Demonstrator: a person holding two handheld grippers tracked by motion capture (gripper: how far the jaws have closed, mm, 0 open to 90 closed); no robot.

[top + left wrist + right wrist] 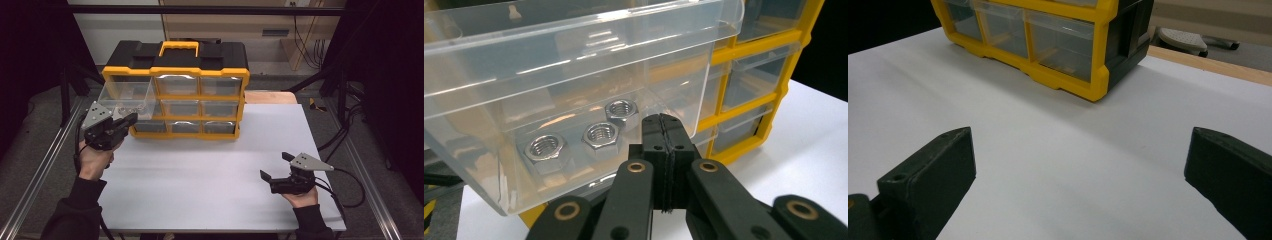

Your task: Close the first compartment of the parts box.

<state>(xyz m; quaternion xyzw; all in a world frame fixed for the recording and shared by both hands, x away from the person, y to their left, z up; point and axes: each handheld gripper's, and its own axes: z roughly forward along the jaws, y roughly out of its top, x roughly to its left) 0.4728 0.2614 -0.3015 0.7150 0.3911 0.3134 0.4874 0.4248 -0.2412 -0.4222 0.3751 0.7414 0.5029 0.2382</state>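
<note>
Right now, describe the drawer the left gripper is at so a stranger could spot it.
Find the yellow and black organizer at the table's far edge. The clear drawer at its top left is the one pulled out, with three steel nuts inside.

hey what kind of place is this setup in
Probably a lab or workshop recording rig: a white table framed by metal rails, a yellow and black parts organizer with hex nuts in a clear drawer, and cables behind.

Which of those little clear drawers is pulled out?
The top-left drawer, out of the yellow cabinet at the left tool; three nuts inside. The rest sit flush.
</note>
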